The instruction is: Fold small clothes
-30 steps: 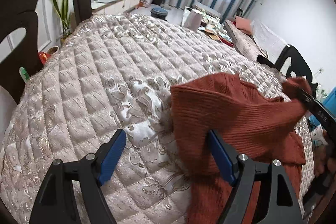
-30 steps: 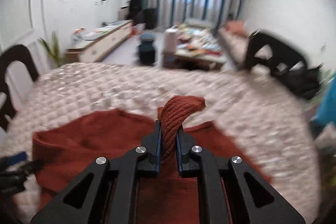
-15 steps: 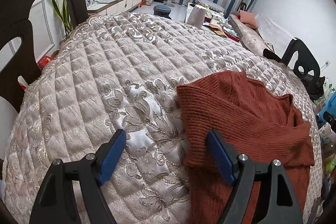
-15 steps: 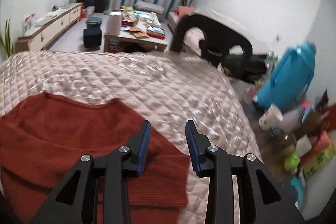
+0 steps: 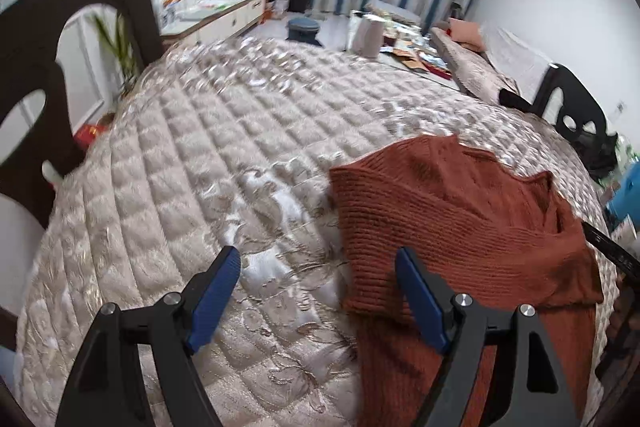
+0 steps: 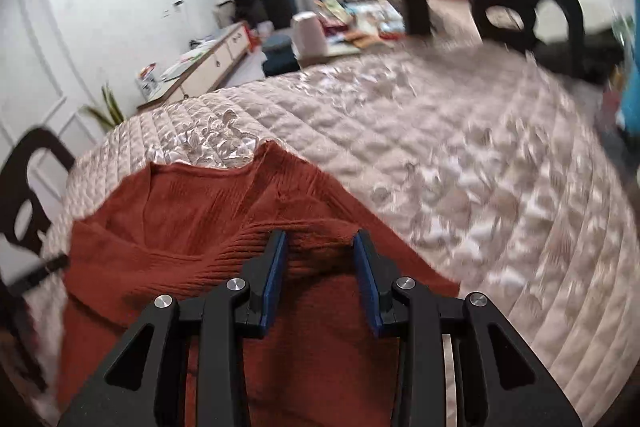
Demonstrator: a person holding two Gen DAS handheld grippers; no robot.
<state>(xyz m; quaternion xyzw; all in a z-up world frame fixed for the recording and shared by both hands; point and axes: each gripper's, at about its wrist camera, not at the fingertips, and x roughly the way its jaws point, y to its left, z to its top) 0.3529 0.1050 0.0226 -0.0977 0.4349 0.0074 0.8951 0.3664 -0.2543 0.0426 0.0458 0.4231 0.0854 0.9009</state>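
A rust-red ribbed knit sweater [image 5: 452, 215] lies on the quilted beige cover [image 5: 224, 155], with a sleeve folded across its body. My left gripper [image 5: 318, 291] is wide open and empty, hovering over the sweater's left edge. In the right wrist view the sweater [image 6: 200, 211] lies below my right gripper [image 6: 320, 255], which is open, its blue pads straddling a raised fold of the sleeve without closing on it.
Dark wooden chairs stand at the left [image 5: 52, 67] and far right [image 5: 572, 107] of the table. A low cabinet [image 5: 224, 19], a coffee table with clutter [image 5: 400, 47] and a sofa [image 5: 492, 67] lie beyond. A blue object [image 6: 632, 95] stands at the right.
My right gripper let go of the sleeve it held up, swung right, then came back over the sweater, still open. The sleeve now lies folded across the sweater. The left gripper stayed open.
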